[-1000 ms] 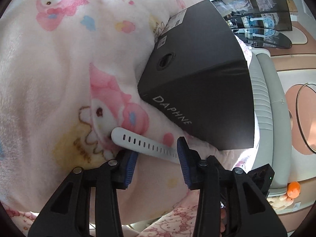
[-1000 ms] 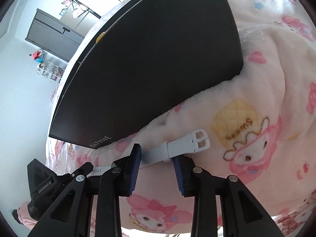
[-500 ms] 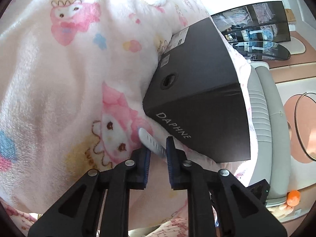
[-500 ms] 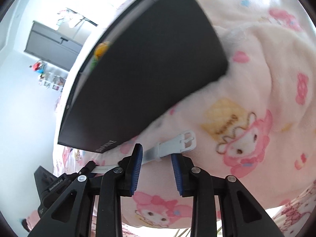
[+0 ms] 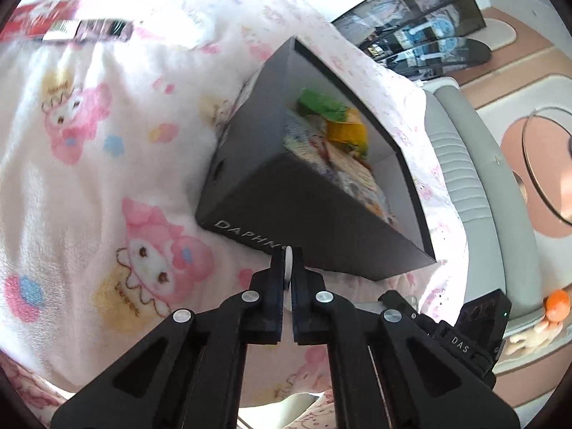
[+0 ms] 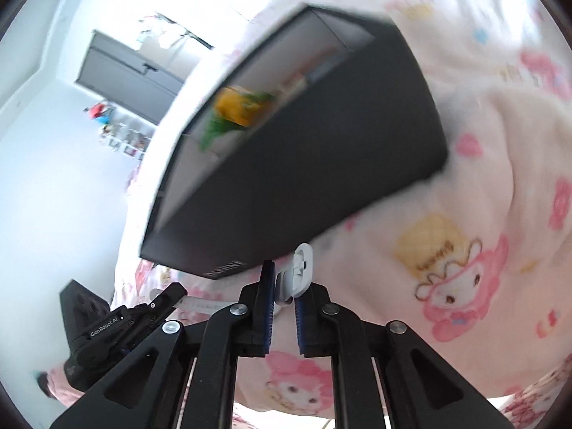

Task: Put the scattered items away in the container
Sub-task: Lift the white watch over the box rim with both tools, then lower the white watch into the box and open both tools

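A black open box (image 5: 296, 214) marked DAPHNE lies on a pink cartoon-print blanket and holds green, yellow and printed items (image 5: 332, 132). My left gripper (image 5: 287, 261) is shut on one end of a white watch strap (image 5: 287, 255), just in front of the box's near wall. My right gripper (image 6: 284, 286) is shut on the strap's buckle end (image 6: 302, 268), below the box (image 6: 304, 164). The strap is lifted off the blanket. The left gripper body also shows in the right wrist view (image 6: 118, 325).
The blanket (image 5: 89, 178) covers the bed on all sides of the box. A red and dark packet (image 5: 68, 28) lies at the far left on the blanket. A grey padded bed edge (image 5: 475, 186) runs along the right.
Both grippers closed on the white strap and rose with it. The box's open top and its contents have come into view.
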A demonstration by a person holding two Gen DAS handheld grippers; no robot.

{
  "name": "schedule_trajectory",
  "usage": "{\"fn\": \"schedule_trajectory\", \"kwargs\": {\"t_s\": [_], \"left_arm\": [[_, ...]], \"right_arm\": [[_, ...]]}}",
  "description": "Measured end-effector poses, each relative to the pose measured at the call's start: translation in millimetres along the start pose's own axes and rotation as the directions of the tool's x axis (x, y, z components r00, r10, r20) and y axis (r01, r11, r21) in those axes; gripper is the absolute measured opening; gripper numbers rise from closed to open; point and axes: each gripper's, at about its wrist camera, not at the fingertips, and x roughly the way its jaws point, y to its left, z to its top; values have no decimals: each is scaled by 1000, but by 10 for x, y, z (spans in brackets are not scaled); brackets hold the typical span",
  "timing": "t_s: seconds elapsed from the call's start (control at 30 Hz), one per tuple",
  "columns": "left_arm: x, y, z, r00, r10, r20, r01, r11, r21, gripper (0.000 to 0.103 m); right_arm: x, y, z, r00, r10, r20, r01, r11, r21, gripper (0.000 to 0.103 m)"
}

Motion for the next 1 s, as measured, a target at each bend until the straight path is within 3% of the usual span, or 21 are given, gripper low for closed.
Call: {"fn": "schedule_trajectory", "kwargs": {"t_s": [0.13,0.23,0.37,0.53,0.63,0.73,0.83,0.9,1.0], "left_arm": [[-174,-350,111,996,-78,36,75,994,85,1],[-106,-534,291,993,-111,38,107,990,89,1],[-68,-723,419,982,-181,51,175,979,101,1],[51,-993,737,970,-235,61,224,964,144,1],[290,-1041,881,979,-191,67,180,973,142,1],[641,-887,916,997,-68,-27,70,993,90,2],[810,-745,848,993,75,-92,-66,992,105,17],[749,-687,808,993,82,-80,-73,992,107,33],[596,-664,829,997,65,-27,-62,993,102,33]], "right_arm": [[-301,184,160,996,50,76,-45,997,-68,7],[-181,313,198,995,31,96,-23,996,-82,7],[-244,479,219,989,70,129,-61,996,-71,7],[-416,592,645,970,112,217,-87,989,-120,7],[-282,593,892,970,60,237,-27,990,-137,7],[144,423,1056,986,-123,113,132,988,-77,8],[340,243,1074,990,-138,41,138,990,-15,9],[303,242,1095,980,-184,73,187,981,-44,10],[119,295,1165,971,-192,141,205,975,-89,10]]}}
